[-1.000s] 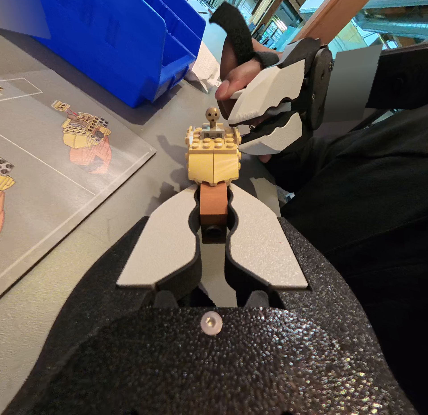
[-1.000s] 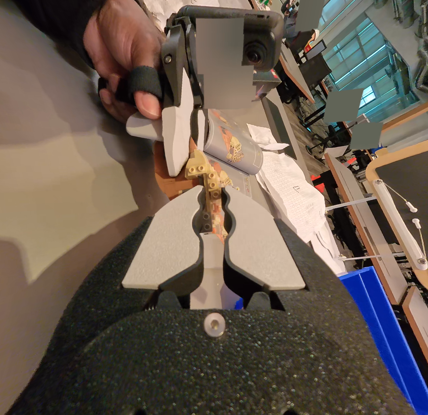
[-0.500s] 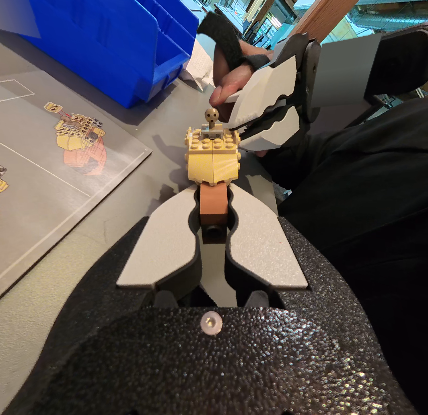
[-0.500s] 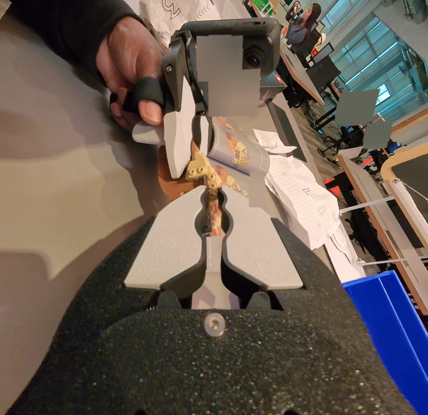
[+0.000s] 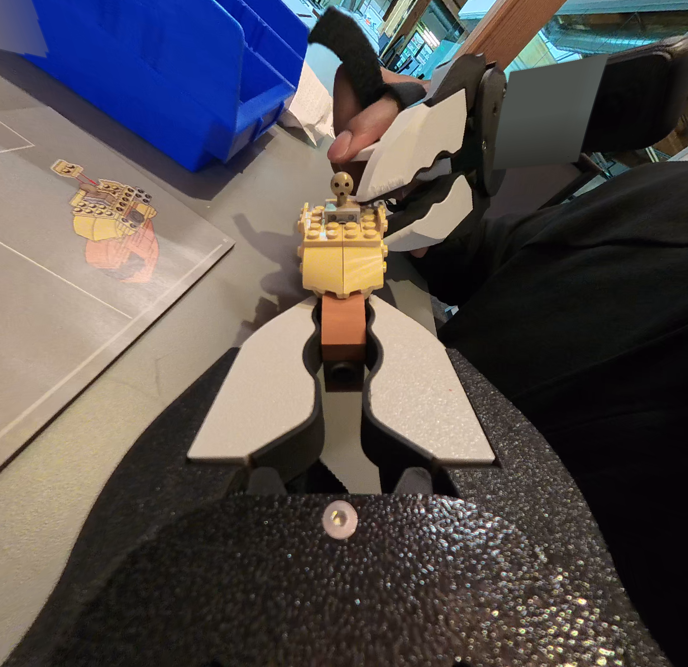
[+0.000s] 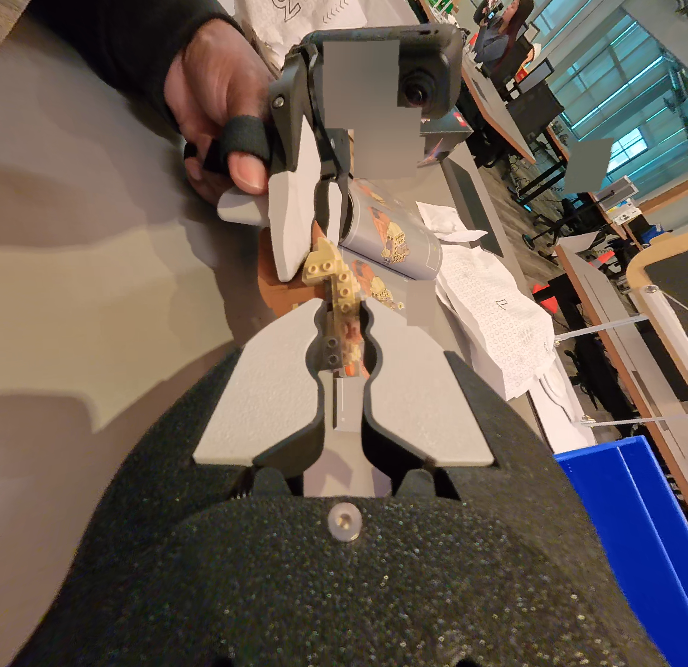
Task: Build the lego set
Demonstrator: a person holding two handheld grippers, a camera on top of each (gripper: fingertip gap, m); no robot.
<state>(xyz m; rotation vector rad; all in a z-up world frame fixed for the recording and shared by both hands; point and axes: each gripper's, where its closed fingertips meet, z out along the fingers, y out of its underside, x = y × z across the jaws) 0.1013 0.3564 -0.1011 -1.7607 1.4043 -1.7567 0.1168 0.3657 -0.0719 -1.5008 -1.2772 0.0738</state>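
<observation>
The lego model (image 5: 342,262) has a tan studded top, a brown brick (image 5: 342,329) below it and a tan ball-head piece (image 5: 341,183) on top. My left gripper (image 5: 342,306) is shut on the brown brick and holds the model above the table. My right gripper (image 5: 381,221) reaches in from the right, its fingers shut on the right edge of the tan top. In the right wrist view the right gripper (image 6: 342,306) clamps the tan plate (image 6: 344,288) edge-on, with a small dark studded piece (image 6: 331,351) between the fingers. The left gripper (image 6: 316,254) faces it.
An open instruction booklet (image 5: 93,277) lies on the grey table (image 5: 253,187) at the left. Blue bins (image 5: 149,72) stand behind it. In the right wrist view, crumpled white paper bags (image 6: 495,314) lie past the booklet (image 6: 394,239), and a blue bin (image 6: 614,537) is at the right. My two grippers' fingertips are within a few centimetres of each other.
Both grippers keep their hold on the model. The pair has shifted a little over the table, and the right gripper's hand has risen slightly.
</observation>
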